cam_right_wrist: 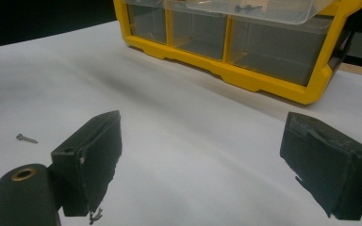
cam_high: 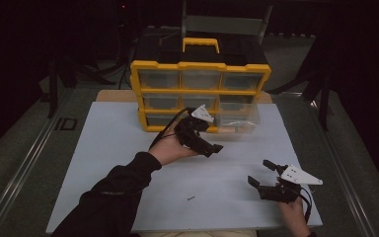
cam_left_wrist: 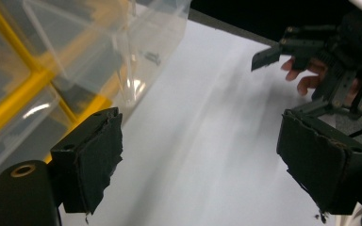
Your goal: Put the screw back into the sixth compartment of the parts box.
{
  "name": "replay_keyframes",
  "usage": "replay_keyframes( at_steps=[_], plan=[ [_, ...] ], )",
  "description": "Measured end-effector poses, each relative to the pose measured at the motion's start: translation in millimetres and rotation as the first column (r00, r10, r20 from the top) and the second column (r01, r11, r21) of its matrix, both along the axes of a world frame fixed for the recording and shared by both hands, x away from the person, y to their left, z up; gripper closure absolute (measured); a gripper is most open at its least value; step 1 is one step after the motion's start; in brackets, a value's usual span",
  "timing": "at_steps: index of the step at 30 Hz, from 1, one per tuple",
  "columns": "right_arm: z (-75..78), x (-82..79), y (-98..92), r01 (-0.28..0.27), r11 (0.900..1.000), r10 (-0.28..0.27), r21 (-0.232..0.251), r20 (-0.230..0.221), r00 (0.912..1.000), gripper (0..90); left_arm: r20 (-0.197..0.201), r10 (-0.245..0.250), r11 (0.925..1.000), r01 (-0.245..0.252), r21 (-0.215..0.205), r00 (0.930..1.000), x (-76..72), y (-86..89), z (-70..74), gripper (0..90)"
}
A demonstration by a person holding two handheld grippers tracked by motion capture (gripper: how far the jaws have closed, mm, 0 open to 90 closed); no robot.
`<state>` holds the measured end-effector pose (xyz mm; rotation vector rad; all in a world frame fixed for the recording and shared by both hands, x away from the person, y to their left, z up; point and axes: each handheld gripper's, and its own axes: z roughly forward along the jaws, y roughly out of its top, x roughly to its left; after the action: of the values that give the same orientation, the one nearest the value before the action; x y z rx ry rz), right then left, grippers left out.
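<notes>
One clear drawer (cam_high: pixel 237 120) stands pulled out of the yellow organizer (cam_high: pixel 200 89). A small screw (cam_high: pixel 191 198) lies loose on the table, probably meant for it. Left gripper (cam_high: pixel 208 139) and right gripper (cam_high: pixel 262 173) are both spread, holding nothing.

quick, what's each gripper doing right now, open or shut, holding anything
Left gripper: open, holding nothing, beside the pulled-out clear plastic drawer.
Right gripper: open, holding nothing, above the white table.

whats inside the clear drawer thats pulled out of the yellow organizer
Through the pulled-out clear drawer, the right gripper view shows a small dark screw-like piece. The rest of its floor is cut off or blurred, so a full count is not possible.
</notes>
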<state>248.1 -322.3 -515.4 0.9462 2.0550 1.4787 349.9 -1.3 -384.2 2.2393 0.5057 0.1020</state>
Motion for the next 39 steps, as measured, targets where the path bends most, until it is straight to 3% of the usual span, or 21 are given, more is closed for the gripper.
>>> replay_keyframes(
  at_steps=[18, 25, 39],
  plan=[
    [-0.4, 0.3, 0.9, -0.002, 1.000, 0.002, -0.004, -0.002, 1.0000, 13.4, 0.008, 0.004, 1.0000, -0.004, 0.004, 1.0000, -31.8, 20.6, -23.6, 15.1],
    [-0.3, 0.1, 1.2, -0.002, 1.000, 0.002, -0.005, -0.002, 1.0000, 13.3, -0.016, -0.005, 1.0000, 0.005, 0.001, 0.9999, -43.1, 25.2, -37.9, 15.1],
    [-0.1, -0.1, 1.1, -0.002, 1.000, 0.002, -0.005, -0.005, 1.0000, 13.4, -0.073, 0.002, 0.9993, 0.001, 0.038, 0.9973, -63.6, 37.3, -74.3, 15.9]
  ],
)
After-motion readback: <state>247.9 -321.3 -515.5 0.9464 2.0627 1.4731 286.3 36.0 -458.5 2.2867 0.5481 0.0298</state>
